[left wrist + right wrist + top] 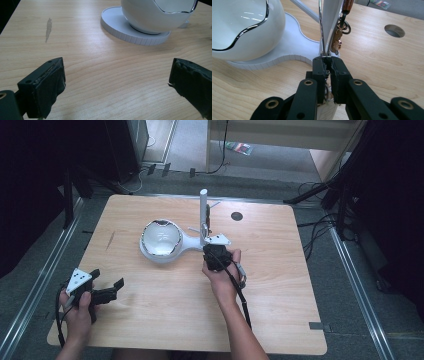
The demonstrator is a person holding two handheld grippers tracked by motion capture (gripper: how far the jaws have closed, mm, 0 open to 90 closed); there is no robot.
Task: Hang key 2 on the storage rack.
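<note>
The left claw (pixel 107 287) rests open and empty at the table's (pixel 165 310) seven o'clock edge, well apart from the white stand (pixel 204 215). The right claw (pixel 329 65) is closed on something thin at the stand's foot, a chain (pixel 320 32) perhaps. The stand rises upright toward twelve o'clock, so the right hand (pixel 222 277) is nearer.

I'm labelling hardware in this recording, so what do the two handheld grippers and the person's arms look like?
Both are black two-jaw tools. The left gripper carries a grey three-cornered plate with dark dots, and its jaw pads look rough and rubbery. The right gripper has brass-coloured pivot pins on black linkage bars, a like plate and a black cable trailing along the forearm. The forearms are bare, no sleeves.
</note>
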